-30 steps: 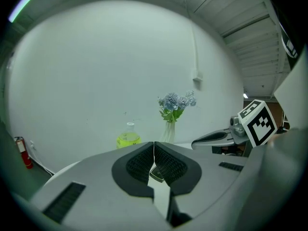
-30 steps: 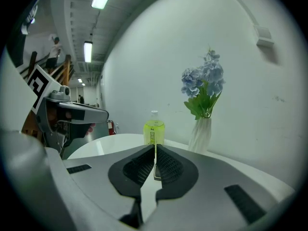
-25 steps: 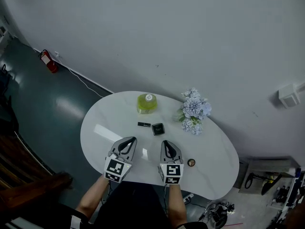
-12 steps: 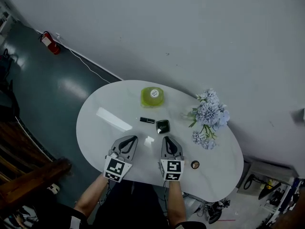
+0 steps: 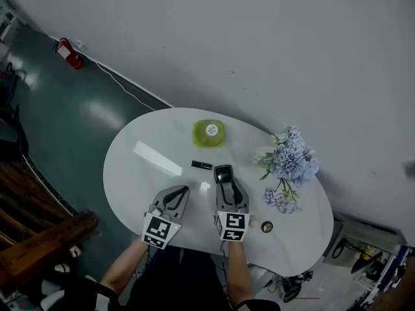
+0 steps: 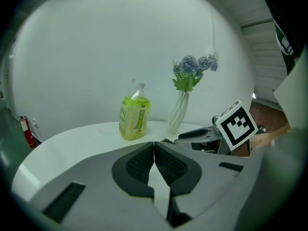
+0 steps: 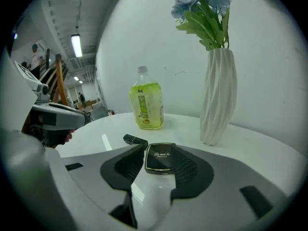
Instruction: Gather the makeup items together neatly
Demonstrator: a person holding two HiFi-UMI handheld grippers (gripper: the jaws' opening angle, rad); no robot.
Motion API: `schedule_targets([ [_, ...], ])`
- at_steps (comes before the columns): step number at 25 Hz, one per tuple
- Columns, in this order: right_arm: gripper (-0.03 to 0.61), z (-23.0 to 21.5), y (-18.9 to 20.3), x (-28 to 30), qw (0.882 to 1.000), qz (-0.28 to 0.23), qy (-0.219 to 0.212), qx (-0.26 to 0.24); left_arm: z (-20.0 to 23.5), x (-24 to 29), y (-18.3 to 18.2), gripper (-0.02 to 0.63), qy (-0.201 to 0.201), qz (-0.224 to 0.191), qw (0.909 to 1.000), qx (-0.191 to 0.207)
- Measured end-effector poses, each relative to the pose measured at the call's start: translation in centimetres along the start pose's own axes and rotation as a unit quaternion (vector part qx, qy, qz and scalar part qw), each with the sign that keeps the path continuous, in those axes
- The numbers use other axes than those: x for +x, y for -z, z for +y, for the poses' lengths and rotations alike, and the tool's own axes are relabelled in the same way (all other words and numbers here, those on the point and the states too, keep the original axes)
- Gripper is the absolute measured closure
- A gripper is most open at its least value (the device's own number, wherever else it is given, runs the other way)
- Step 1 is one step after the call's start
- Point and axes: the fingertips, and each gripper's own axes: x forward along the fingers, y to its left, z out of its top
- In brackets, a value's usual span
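Observation:
On the white oval table [image 5: 139,167] lie a black square compact [image 5: 223,172], a black lipstick tube [image 5: 201,165] and a small round pot [image 5: 266,226]. My right gripper [image 5: 224,180] is open; its jaws have just been opening. In the right gripper view the compact [image 7: 160,158] lies flat on the table between the pads of the right gripper [image 7: 159,153], and the lipstick [image 7: 135,140] is just beyond the left pad. My left gripper [image 5: 182,190] hovers beside it, left of the compact. Its pads [image 6: 144,163] are shut with nothing between them.
A green bottle [image 5: 209,132] stands at the table's far side. A white vase of blue flowers [image 5: 290,162] stands at the right; in the right gripper view that vase [image 7: 217,95] is close behind the compact. Dark floor and a red fire extinguisher [image 5: 67,52] lie to the left.
My right gripper has moved forward until its tips flank the compact. The left gripper has stayed near the table's front. The head view has shifted slightly.

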Motion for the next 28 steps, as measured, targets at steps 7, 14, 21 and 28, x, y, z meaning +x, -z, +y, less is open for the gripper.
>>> schedule_targets([
  [7, 0.307, -0.2, 1.3, 2.2, 0.999, 0.04, -0.001, 0.001, 1.1, 0.4, 0.4, 0.594, -0.005, 0.01, 0.9999, -0.007],
  [14, 0.296, -0.9, 2.4, 3.3, 0.998, 0.069, 0.015, 0.002, 1.7, 0.9, 0.6, 0.594, -0.006, 0.017, 0.9998, -0.011],
  [21, 0.291, -0.9, 3.0, 4.1, 0.996, 0.085, 0.011, 0.003, 2.2, 1.3, 0.8, 0.594, -0.007, 0.02, 0.9996, -0.015],
  [28, 0.287, -0.9, 2.9, 4.7, 0.995, 0.095, 0.009, -0.001, 2.6, 1.5, 0.8, 0.594, -0.011, 0.024, 0.9995, -0.018],
])
